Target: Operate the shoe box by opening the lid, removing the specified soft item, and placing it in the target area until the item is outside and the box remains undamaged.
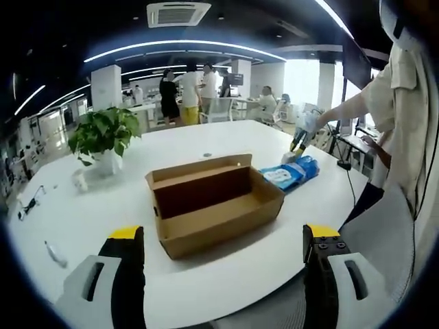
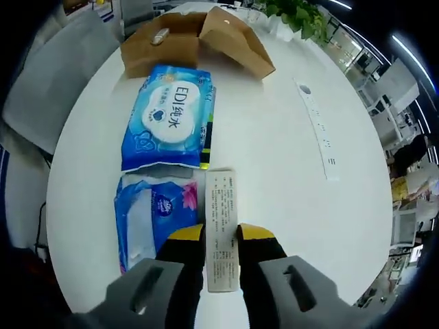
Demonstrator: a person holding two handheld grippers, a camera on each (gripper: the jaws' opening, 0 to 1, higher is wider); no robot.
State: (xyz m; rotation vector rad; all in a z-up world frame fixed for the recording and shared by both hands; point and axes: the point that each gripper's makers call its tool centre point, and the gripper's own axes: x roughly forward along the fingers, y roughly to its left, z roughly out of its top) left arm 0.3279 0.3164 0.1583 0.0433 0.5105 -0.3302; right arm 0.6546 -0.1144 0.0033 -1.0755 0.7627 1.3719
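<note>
Open cardboard shoe box sits mid-table on the white round table, lid raised; blue wet-wipe packs lie just beside it. Potted plant stands behind, people at desks beyond. Right gripper pinches a tissue pack's white label flap. Left gripper hovers before the box, jaws wide apart.

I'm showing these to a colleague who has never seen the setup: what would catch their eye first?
Probably the open cardboard shoe box in the middle of the white table, lid flipped back. Next, in the right gripper view, the blue wipes pack lying flat outside the box, with a second soft pack nearer the right gripper, whose jaws pinch that pack's white edge.
</note>
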